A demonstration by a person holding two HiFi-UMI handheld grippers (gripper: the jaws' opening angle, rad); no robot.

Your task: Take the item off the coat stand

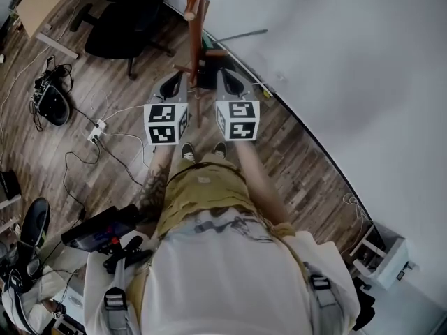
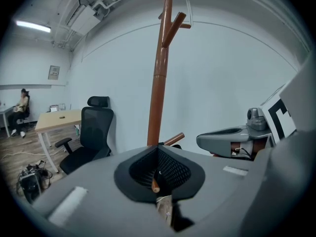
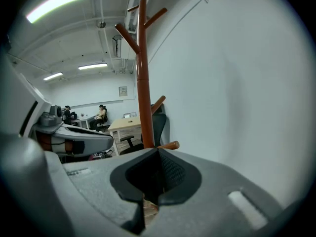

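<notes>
two grippers are hanging low, side by side, w/ the coat stand [image 1: 196,19] rising between them in the head view. left gripper [image 1: 176,81] is sitting just left of the pole, jaws pressed together. a brown stub is showing in the gap under its pads; can't tell if it's touching. right gripper [image 1: 225,75] is sitting just right of the pole, jaws also together, nothing clamped. both gripper views are looking up the brown pole to its angled pegs. can't tell what item is hanging on it. stand is rising from the wood floor [image 1: 105,82] right by the white wall [image 1: 335,61]. black office chair [image 1: 126,19] and light desk [image 1: 49,2] are sitting further off on the left.
</notes>
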